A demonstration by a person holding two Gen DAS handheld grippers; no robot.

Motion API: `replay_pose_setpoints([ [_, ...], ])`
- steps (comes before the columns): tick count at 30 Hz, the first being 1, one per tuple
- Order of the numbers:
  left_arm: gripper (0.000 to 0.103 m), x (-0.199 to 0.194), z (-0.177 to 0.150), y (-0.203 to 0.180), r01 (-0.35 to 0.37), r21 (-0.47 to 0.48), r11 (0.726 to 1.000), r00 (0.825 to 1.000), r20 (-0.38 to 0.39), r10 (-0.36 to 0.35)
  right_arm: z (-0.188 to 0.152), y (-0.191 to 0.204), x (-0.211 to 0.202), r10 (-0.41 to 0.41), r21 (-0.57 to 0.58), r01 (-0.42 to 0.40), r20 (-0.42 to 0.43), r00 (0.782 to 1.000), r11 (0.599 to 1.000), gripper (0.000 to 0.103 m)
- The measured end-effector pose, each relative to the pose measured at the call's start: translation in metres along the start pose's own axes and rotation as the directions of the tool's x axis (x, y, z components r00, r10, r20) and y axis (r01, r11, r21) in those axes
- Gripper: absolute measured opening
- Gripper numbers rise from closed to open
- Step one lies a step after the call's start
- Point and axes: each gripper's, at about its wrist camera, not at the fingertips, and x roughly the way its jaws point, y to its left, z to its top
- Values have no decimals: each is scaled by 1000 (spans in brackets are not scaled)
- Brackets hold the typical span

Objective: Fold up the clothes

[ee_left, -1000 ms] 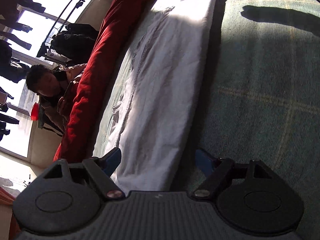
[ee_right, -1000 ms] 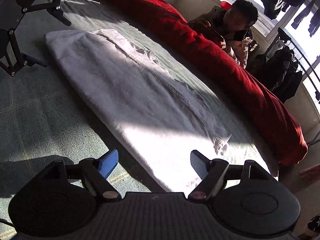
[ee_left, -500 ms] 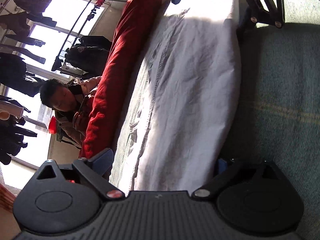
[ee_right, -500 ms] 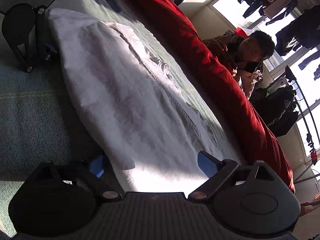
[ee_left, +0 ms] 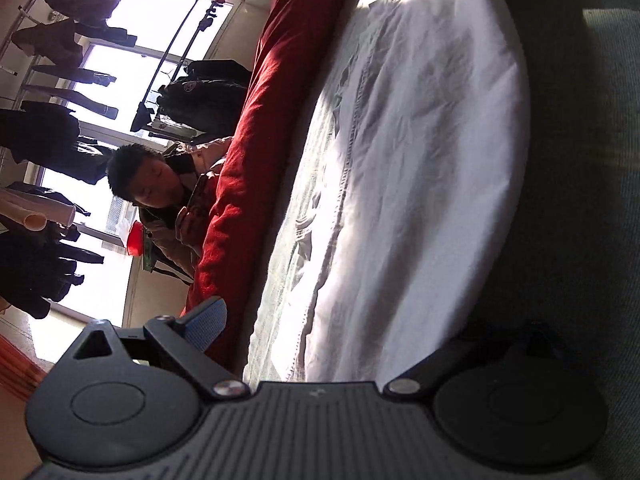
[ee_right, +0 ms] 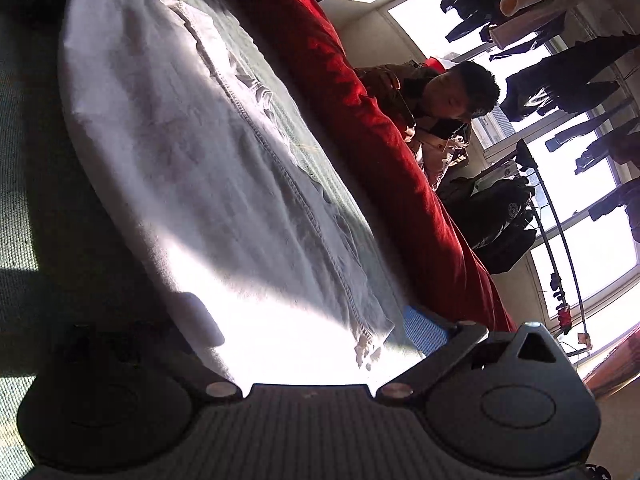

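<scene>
A white garment point(ee_left: 420, 168), folded into a long strip, lies on the green checked bed cover point(ee_left: 592, 200). My left gripper point(ee_left: 368, 328) is low at one end of it and open wide. Its blue left pad point(ee_left: 208, 322) shows beside the cloth, and the right finger sits in shadow at the strip's other edge. In the right wrist view the same garment point(ee_right: 192, 152) runs away from my right gripper point(ee_right: 272, 336), also open wide at the opposite end. The hem corner lies between its jaws, beside the blue pad point(ee_right: 424, 330). No pad presses the cloth.
A rolled red quilt point(ee_left: 280, 120) point(ee_right: 380, 140) lies along the far side of the bed. Behind it sits a person point(ee_right: 452, 104) looking down. Dark clothes hang on a rack point(ee_right: 580, 80) by bright windows, with a black bag point(ee_right: 496, 224) below.
Both grippers have sunk and come closer to the garment's two ends, and their jaws have spread wider. Each end of the cloth now lies between a pair of fingers.
</scene>
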Motion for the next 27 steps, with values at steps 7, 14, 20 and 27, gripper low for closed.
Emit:
replay_pose_setpoints([
  [7,99,4,-12,6,6,-39,999,1000,8,-6,-3,-6,10,-6,14,6,-3,1000,1000,103],
  [14,100,15,-2,9,-17,-70,997,1000,-9,16,-2,-1,19,-77,-12,77,5,997,997,103],
  [20,66,1,-6,10,13,-82,997,1000,11,-12,1,0,11,-90,-19,90,22,996,996,79],
  [27,21,-7,-4,-1,40,-48,998,999,20,-39,7,12,3,-26,-50,26,16,1000,998,14],
])
